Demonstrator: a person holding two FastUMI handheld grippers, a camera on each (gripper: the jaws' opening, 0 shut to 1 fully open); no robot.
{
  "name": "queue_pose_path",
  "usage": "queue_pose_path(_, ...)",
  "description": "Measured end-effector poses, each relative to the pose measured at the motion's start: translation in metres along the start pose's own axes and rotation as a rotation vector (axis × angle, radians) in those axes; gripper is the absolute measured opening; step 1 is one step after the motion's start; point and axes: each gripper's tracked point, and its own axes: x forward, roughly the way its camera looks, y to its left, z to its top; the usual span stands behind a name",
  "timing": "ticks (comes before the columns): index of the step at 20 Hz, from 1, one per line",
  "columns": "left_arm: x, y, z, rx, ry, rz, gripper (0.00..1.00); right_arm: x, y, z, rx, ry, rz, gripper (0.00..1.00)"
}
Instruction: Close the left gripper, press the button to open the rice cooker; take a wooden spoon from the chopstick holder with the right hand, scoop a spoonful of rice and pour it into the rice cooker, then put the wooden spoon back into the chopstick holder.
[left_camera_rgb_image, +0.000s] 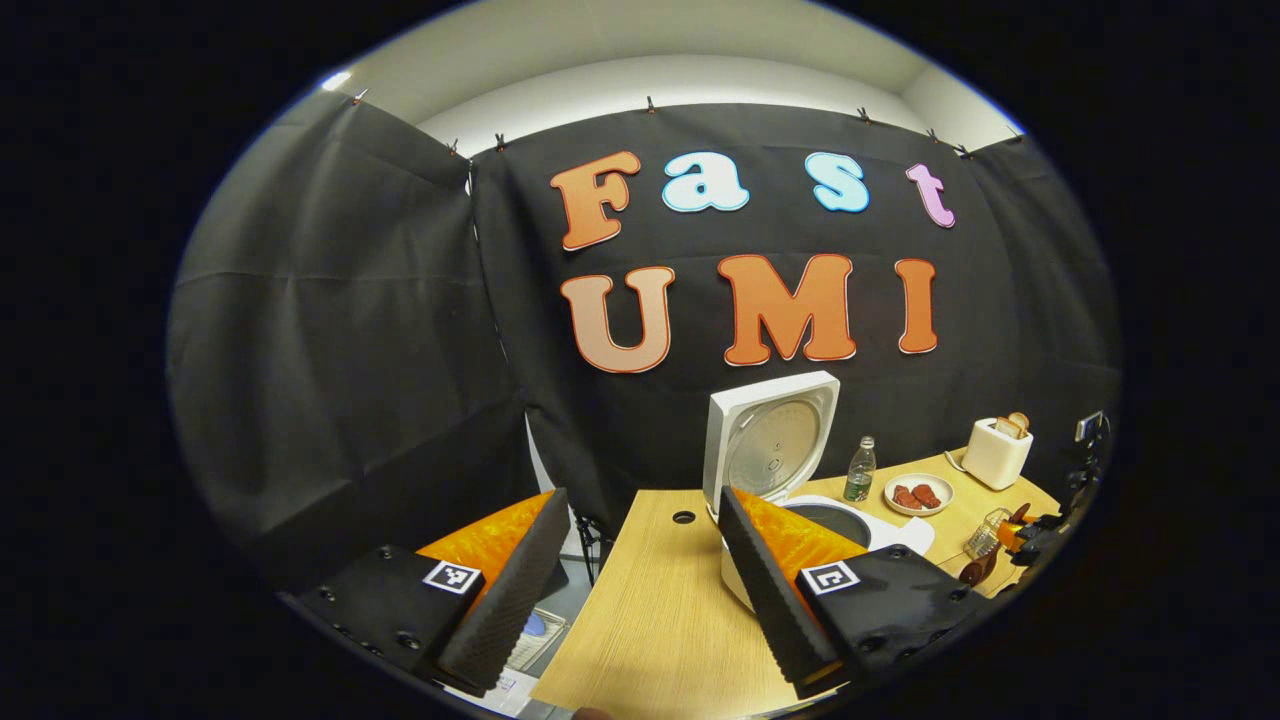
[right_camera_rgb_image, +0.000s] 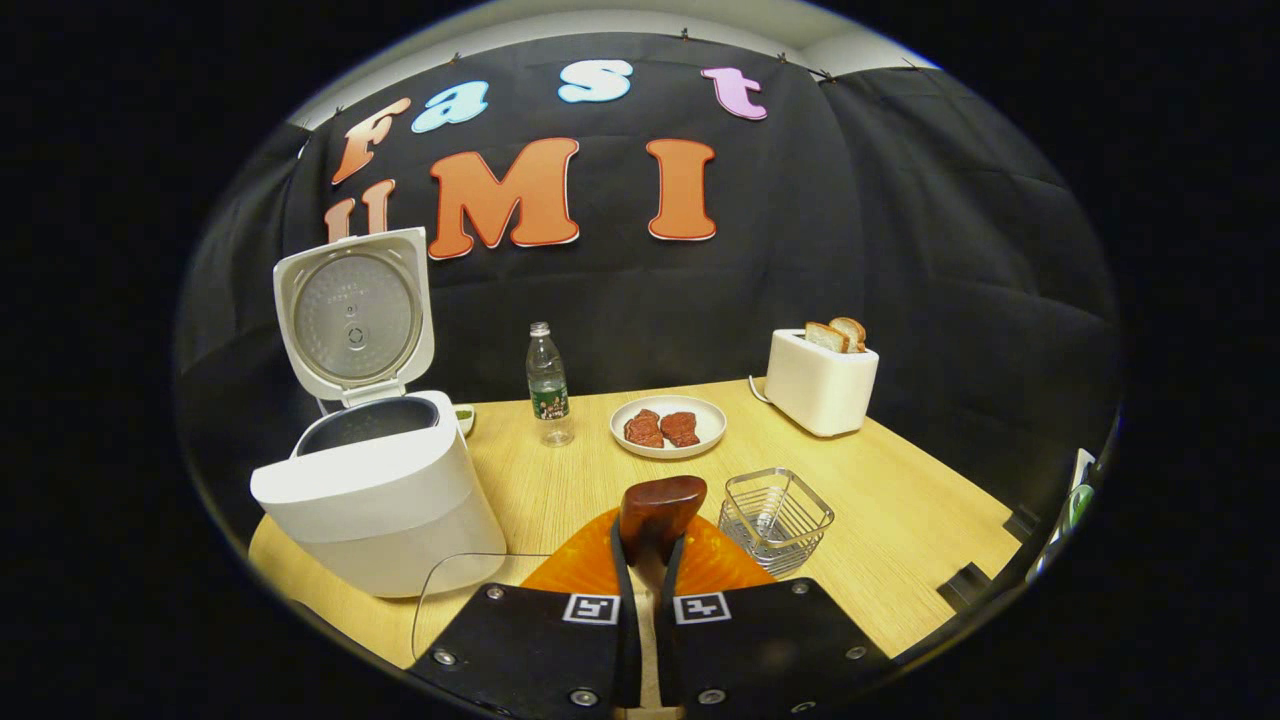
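Note:
The white rice cooker (right_camera_rgb_image: 380, 490) stands on the wooden table (right_camera_rgb_image: 900, 520) with its lid (right_camera_rgb_image: 355, 315) swung up and the dark inner pot showing. My right gripper (right_camera_rgb_image: 648, 540) is shut on the wooden spoon (right_camera_rgb_image: 660, 505), whose brown bowl sticks up between the fingers. Just right of it sits the wire chopstick holder (right_camera_rgb_image: 775, 515). My left gripper (left_camera_rgb_image: 640, 495) is open and holds nothing, left of the rice cooker (left_camera_rgb_image: 770, 440) over the table's left end. Far right in the left gripper view are the right gripper (left_camera_rgb_image: 1030, 535) and the holder (left_camera_rgb_image: 985, 535).
A water bottle (right_camera_rgb_image: 547, 385), a plate of red meat (right_camera_rgb_image: 668, 425) and a white toaster (right_camera_rgb_image: 822, 380) with toast line the back of the table. A clear container's rim (right_camera_rgb_image: 430, 580) lies in front of the cooker. The table's left edge (left_camera_rgb_image: 600, 600) drops to the floor.

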Motion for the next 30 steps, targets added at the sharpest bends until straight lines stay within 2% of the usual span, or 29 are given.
queue_pose_path(3,0.000,0.008,-0.005,-0.007,0.017,0.020,1.00,-0.004,0.014,-0.019,-0.024,0.028,0.011,0.06)
queue_pose_path(5,-0.003,0.010,-0.007,-0.006,0.020,0.021,1.00,-0.006,0.022,-0.018,0.000,0.004,0.011,0.05)
queue_pose_path(9,-0.004,0.017,-0.016,-0.019,0.034,0.030,1.00,-0.007,0.043,-0.017,0.171,-0.010,0.083,0.06)
queue_pose_path(11,-0.003,0.020,-0.020,-0.032,0.038,0.034,1.00,-0.008,0.056,-0.019,0.314,0.019,0.142,0.06)
queue_pose_path(13,-0.003,0.021,-0.022,-0.043,0.044,0.031,1.00,-0.009,0.062,-0.022,0.381,0.022,0.160,0.06)
queue_pose_path(19,-0.002,0.020,-0.019,-0.047,0.033,0.022,1.00,-0.008,0.059,-0.021,0.437,0.005,0.129,0.06)
queue_pose_path(25,-0.002,0.020,-0.018,-0.062,0.029,0.008,1.00,0.002,0.031,-0.037,0.743,0.094,0.020,0.06)
queue_pose_path(30,-0.004,0.023,-0.015,-0.054,0.013,0.015,1.00,0.001,0.035,-0.036,0.766,0.108,0.031,0.06)
